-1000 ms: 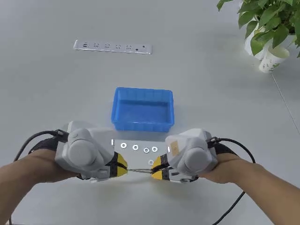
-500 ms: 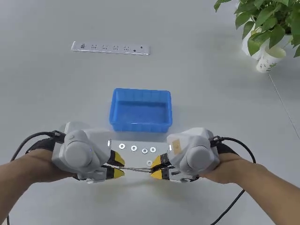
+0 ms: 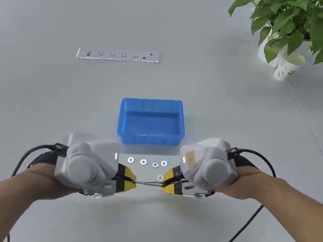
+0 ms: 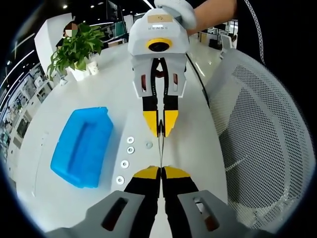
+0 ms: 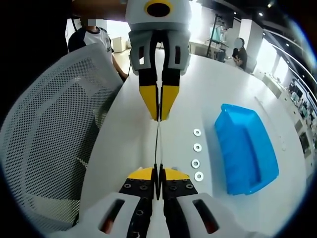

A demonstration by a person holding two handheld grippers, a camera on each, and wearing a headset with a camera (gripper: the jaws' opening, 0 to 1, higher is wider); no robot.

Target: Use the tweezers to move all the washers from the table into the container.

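Beyond both tools, on the pale tabletop point(image 3: 227, 126), the blue container point(image 3: 150, 121) sits upright. Its near wall hides part of its floor, so what it holds cannot be told.

The left tool point(image 3: 130, 179) and right tool point(image 3: 167, 181) face each other tip to tip, low over the tabletop, their housings covering most of the hands behind them. Each has its jaws pressed together on one end of the tweezers point(image 3: 149, 183), which span the short gap between them as a thin metal line. The left gripper view shows the same strip point(image 4: 160, 148) edge-on, too thin to tell which end is the pointed one.

Between the tools and the container lie the washers point(image 3: 143, 162), four in a row on the tabletop. A fifth point(image 3: 160, 177) lies just beyond the tweezers, close to the right tool's tips. The right gripper view shows four point(image 5: 197, 148); there the fifth cannot be made out.
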